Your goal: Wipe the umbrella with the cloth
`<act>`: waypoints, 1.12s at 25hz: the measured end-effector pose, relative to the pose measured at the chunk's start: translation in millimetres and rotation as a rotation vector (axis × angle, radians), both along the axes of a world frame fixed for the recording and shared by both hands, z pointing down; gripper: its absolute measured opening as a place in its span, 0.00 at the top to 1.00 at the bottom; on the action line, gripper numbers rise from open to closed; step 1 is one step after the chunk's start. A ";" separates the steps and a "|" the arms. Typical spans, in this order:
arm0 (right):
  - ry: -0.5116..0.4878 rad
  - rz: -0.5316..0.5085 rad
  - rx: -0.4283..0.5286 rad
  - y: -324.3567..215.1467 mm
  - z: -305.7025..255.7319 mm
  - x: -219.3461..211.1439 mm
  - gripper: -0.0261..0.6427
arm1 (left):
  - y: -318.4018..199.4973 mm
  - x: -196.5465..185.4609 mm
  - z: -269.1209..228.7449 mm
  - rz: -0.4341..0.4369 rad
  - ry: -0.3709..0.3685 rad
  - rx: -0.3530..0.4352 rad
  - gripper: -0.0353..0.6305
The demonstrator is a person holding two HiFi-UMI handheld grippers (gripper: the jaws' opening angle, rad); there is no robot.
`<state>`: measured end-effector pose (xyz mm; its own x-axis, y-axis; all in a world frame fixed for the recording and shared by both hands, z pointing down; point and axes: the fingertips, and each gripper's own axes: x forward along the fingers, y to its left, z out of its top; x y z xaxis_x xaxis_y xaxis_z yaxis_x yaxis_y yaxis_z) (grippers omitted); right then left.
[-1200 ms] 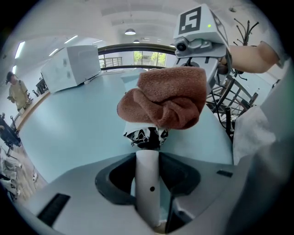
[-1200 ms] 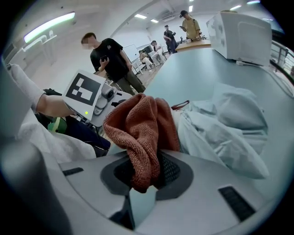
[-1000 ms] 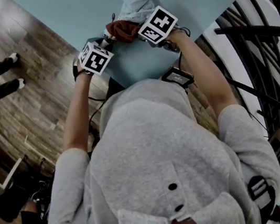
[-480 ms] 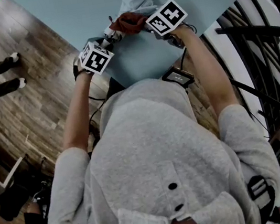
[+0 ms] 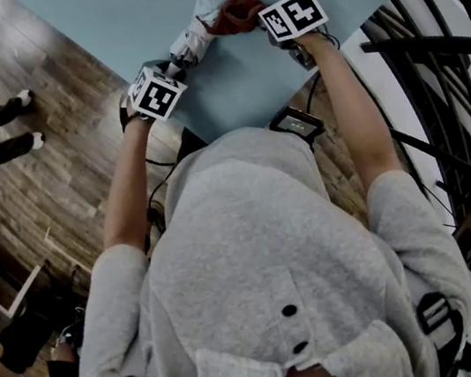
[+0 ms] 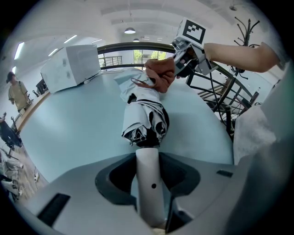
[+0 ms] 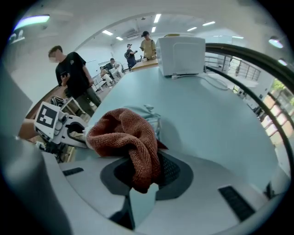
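The left gripper (image 6: pixel 148 158) is clamped on the white handle (image 6: pixel 149 186) of the folded umbrella (image 6: pixel 146 114). The umbrella lies on the pale blue table (image 6: pixel 69 124), handle near and folds pointing far. The right gripper (image 7: pixel 144 176) is closed on a bunched rust-red cloth (image 7: pixel 124 135), which rests on the umbrella's fabric. Over the past second the cloth has travelled from just beside the left gripper to the far part of the umbrella, uncovering the near folds. This is judged to be a wiping stroke well under way. Whether the cloth presses firmly or only brushes the fabric cannot be settled from these views. The table top is smooth and bears a white box (image 7: pixel 181 55) at its far end. There is a wooden floor (image 5: pixel 48 188) to the left and a black railing (image 5: pixel 445 103) to the right. Several people (image 7: pixel 73 73) stand off the table's left side.
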<state>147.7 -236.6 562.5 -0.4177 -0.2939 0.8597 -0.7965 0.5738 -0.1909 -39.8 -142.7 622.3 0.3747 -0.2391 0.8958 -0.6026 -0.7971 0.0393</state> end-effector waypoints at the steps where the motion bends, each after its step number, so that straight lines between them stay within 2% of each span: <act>1: 0.019 0.036 0.030 -4.5 -2.3 8.9 0.85 | 1.2 0.8 0.0 -0.001 -0.001 -0.003 0.71; 7: 0.102 0.194 0.226 -10.5 -29.3 55.7 0.85 | 7.1 2.0 0.4 -0.041 0.005 -0.023 0.71; 9: 0.103 0.218 0.300 -8.9 -46.5 64.7 0.85 | 7.0 -0.2 -2.5 -0.078 0.021 -0.022 0.70; 12: 0.107 0.236 0.404 1.4 -74.5 74.7 0.85 | 9.8 -3.8 -18.6 -0.120 0.057 0.019 0.70; 17: 0.036 0.266 0.575 33.8 -134.1 79.0 0.85 | 19.0 -6.5 -79.5 -0.218 0.173 0.170 0.70; 21: -0.038 0.266 0.696 61.2 -188.6 63.2 0.85 | 29.0 -12.7 -141.2 -0.308 0.311 0.308 0.70; 24: -0.092 0.265 0.746 82.0 -217.9 50.8 0.85 | 35.4 -10.8 -190.7 -0.353 0.413 0.440 0.71; 25: -0.107 0.267 0.756 90.1 -225.9 46.2 0.85 | 38.2 -11.5 -207.5 -0.372 0.442 0.486 0.73; 26: -0.121 0.268 0.764 98.9 -233.4 41.2 0.84 | 41.5 -13.6 -224.0 -0.395 0.471 0.530 0.84; 27: -0.133 0.270 0.774 106.8 -241.2 35.8 0.85 | 44.4 -16.8 -240.1 -0.416 0.500 0.568 0.90; 28: -0.143 0.273 0.786 113.2 -249.9 30.0 0.85 | 46.5 -20.6 -255.7 -0.432 0.528 0.600 0.92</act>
